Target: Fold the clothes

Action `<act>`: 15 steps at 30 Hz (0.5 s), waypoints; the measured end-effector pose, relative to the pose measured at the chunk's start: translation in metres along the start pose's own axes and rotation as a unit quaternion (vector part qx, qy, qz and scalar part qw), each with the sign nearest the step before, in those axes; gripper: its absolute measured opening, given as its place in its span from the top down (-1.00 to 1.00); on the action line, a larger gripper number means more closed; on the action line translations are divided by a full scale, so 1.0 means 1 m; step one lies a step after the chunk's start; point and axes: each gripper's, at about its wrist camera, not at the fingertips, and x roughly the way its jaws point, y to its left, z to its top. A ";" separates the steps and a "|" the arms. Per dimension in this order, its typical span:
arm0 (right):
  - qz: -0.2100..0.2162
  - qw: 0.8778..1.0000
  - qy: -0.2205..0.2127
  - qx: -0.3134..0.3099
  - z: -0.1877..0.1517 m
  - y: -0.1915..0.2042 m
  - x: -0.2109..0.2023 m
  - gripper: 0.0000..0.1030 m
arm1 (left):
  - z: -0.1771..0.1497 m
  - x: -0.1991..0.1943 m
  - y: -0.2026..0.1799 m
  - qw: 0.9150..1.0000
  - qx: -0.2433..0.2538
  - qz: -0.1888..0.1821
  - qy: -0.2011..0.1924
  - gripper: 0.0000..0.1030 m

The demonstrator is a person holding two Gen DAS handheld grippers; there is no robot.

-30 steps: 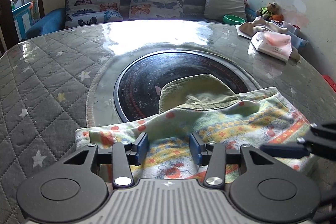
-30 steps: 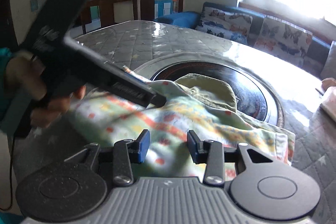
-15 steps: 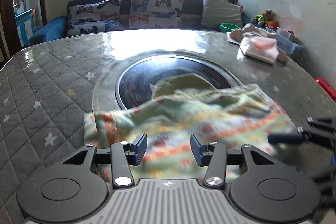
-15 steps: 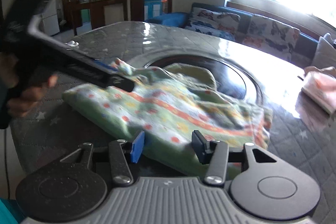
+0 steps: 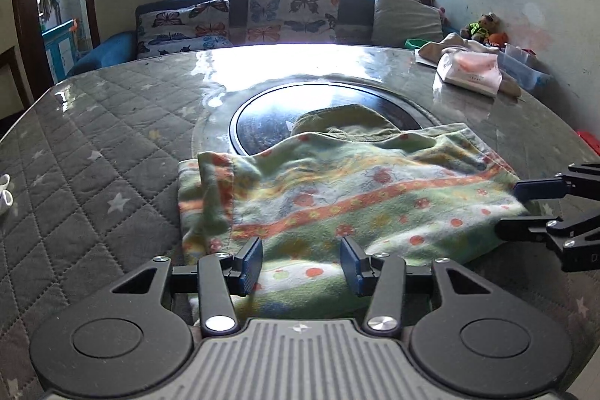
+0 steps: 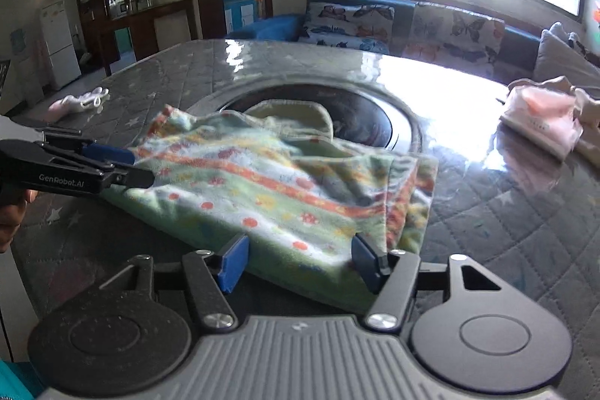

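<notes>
A folded green garment with orange stripes and red dots [image 5: 348, 205] lies on the quilted table [image 5: 93, 175], its far part over a dark round inset [image 5: 262, 115]; an olive lining shows at its far edge. It also shows in the right wrist view [image 6: 270, 182]. My left gripper [image 5: 302, 263] is open at the garment's near edge and holds nothing. My right gripper [image 6: 298, 261] is open at the near edge of its side and empty. The right gripper shows in the left wrist view [image 5: 525, 208] at the garment's right end. The left gripper shows in the right wrist view [image 6: 131, 165] at its left end.
A folded pink and white pile [image 5: 470, 72] lies at the table's far right, also in the right wrist view [image 6: 540, 119]. Small white items [image 6: 78, 100] lie on the table's left. A sofa with butterfly cushions [image 5: 262, 17] stands behind the table.
Both grippers have drawn back from over the garment to its near edges and their jaws have opened wider. The garment now lies flat and still on the table.
</notes>
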 end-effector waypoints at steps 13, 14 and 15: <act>-0.014 1.000 0.002 0.022 0.037 -0.019 0.057 -0.63 | -0.001 0.003 0.018 0.999 -0.036 -0.004 0.009 -0.02; -0.015 1.000 0.003 0.027 0.036 -0.020 0.059 -0.64 | -0.001 0.003 0.019 0.999 -0.036 -0.006 0.010 -0.03; -0.015 0.999 0.005 0.032 0.035 -0.022 0.061 -0.68 | 0.000 0.002 0.020 0.999 -0.039 -0.009 0.012 -0.03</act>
